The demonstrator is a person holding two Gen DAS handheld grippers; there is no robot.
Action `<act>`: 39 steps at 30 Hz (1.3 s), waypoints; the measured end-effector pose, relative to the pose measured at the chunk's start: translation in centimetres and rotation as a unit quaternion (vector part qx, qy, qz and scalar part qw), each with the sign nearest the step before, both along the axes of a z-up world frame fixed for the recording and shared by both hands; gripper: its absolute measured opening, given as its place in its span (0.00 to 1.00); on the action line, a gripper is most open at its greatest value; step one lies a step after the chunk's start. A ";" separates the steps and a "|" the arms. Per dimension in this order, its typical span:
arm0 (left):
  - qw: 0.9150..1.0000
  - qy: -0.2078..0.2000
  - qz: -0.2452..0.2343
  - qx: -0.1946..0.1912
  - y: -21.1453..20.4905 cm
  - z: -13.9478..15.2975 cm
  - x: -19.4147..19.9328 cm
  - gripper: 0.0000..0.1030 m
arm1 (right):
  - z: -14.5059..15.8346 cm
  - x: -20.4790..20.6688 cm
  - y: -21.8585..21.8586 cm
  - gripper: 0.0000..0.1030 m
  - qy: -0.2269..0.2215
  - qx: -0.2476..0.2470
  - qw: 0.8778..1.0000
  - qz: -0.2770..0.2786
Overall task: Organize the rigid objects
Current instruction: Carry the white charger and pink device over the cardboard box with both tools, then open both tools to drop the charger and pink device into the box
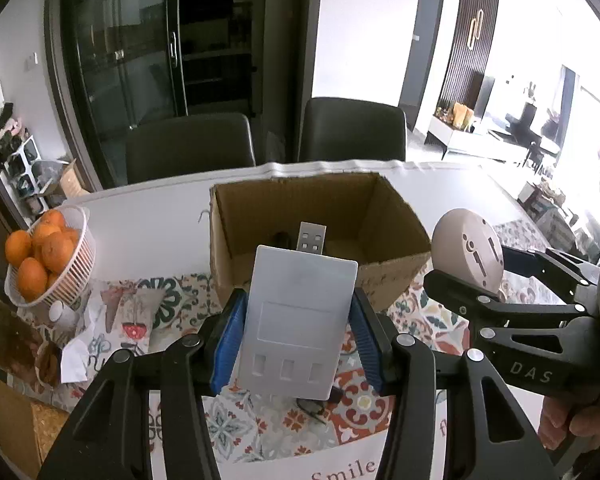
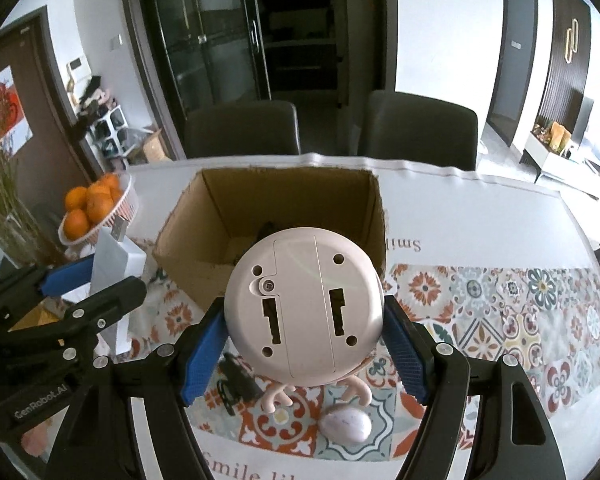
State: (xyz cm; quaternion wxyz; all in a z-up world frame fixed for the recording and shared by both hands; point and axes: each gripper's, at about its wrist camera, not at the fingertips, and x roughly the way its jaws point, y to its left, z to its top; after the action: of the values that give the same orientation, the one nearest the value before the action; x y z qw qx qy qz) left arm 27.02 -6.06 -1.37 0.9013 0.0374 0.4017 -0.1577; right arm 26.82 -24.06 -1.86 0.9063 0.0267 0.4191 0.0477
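Both tools carry loads toward the cardboard box (image 1: 320, 236) for dropping in: left tool (image 1: 300, 332) clamps the white USB device (image 1: 298, 320), right tool (image 2: 304, 344) clamps the round clock (image 2: 304, 304)

The round device (image 2: 304, 306) hides the cardboard box's (image 2: 204, 256) floor and a dark object inside.

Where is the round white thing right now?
The round white device is held in the right gripper, just in front of the cardboard box.

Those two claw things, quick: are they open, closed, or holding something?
Left gripper: closed on a white USB device.
Right gripper: closed on a round pink gadget.
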 end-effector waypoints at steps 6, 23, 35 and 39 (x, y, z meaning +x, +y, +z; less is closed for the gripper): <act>1.000 -0.013 0.004 -0.008 -0.4 1.3 0.9 0.49 | 1.5 0.5 -0.3 0.73 -0.021 -0.001 1.000 -0.007; 0.999 -0.034 0.015 -0.012 -1.6 4.2 4.5 0.49 | 4.4 3.7 -1.0 0.73 -0.053 0.009 0.999 -0.008; 0.999 -0.021 0.024 0.003 -2.5 3.4 7.8 0.49 | 3.7 7.1 -1.3 0.73 -0.034 -0.003 0.999 0.003; 1.000 -0.007 0.024 0.012 -2.8 2.5 9.4 0.49 | 2.9 8.7 -1.5 0.73 -0.017 -0.003 1.000 0.009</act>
State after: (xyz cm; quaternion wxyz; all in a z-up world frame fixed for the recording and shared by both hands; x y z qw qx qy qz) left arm 36.44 -8.84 1.14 0.9070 0.0396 0.3985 -0.1306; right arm 35.53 -25.59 1.01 0.9129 0.0190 0.4039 0.0549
